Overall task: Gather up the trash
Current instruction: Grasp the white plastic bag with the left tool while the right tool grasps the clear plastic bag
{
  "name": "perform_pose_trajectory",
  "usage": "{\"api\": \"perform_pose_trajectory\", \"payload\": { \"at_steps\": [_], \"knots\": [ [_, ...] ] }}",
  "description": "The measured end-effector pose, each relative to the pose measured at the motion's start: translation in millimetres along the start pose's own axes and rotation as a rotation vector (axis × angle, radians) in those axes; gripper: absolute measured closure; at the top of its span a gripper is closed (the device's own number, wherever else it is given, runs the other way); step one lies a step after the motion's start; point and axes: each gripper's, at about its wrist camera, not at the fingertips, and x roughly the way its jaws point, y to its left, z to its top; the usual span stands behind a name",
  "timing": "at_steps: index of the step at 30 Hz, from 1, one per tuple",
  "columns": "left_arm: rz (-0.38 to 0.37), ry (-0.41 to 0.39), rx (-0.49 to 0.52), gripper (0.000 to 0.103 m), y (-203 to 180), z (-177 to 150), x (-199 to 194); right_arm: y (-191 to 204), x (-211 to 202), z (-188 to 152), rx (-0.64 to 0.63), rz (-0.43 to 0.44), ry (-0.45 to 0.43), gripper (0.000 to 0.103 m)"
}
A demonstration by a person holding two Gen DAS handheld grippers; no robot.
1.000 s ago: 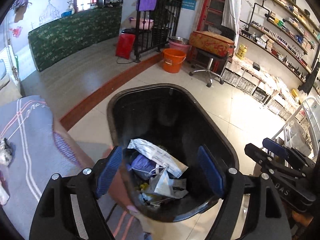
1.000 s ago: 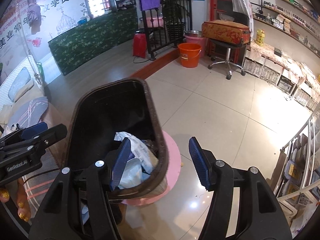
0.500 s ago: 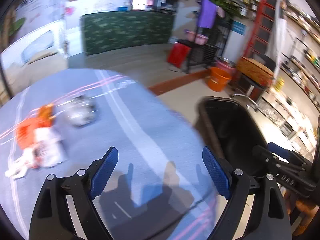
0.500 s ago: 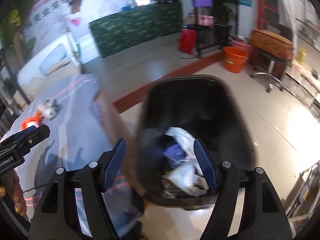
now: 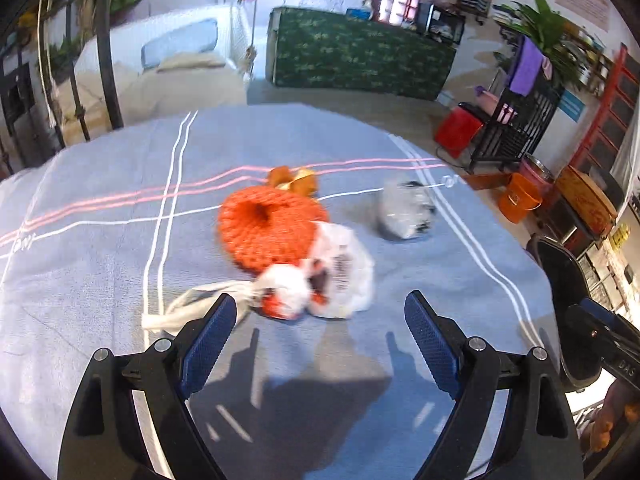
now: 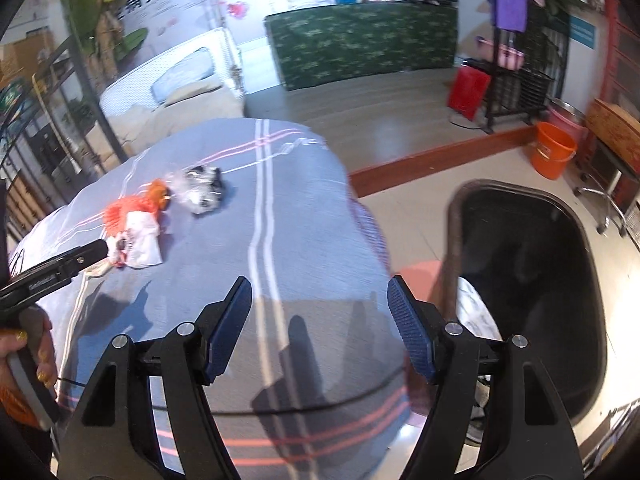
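On the grey-blue striped tablecloth [image 5: 120, 264] lie an orange net bag [image 5: 264, 228], a white plastic bag with red print [image 5: 340, 276] and a crumpled clear wrapper [image 5: 404, 210]. My left gripper [image 5: 316, 332] is open and empty, just short of the white bag. My right gripper [image 6: 320, 320] is open and empty over the table's near edge, with the black trash bin [image 6: 532, 280] to its right. The trash also shows in the right wrist view: net bag [image 6: 120, 210], white bag [image 6: 140, 242], wrapper [image 6: 198, 192].
The bin's rim [image 5: 560, 264] shows at the right of the left wrist view. An orange bucket [image 6: 554, 152], a red box [image 6: 468, 88], a black rack [image 6: 516, 76] and a stool [image 6: 612, 148] stand on the tiled floor beyond. A green counter [image 6: 360, 48] is at the back.
Both grippers have swung left from over the bin to over the table. The left one now faces the trash pile closely. Both stay open and empty.
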Motion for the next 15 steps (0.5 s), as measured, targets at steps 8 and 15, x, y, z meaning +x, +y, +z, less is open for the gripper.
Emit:
{"api": "perform_pose_trajectory", "payload": {
  "at_steps": [8, 15],
  "knots": [
    [0.059, 0.048, 0.020, 0.035, 19, 6, 29, 42, 17, 26, -0.091, 0.061, 0.025, 0.033],
    [0.013, 0.056, -0.052, 0.071, 38, 0, 32, 70, 42, 52, -0.141, 0.117, 0.051, 0.033]
  ]
}}
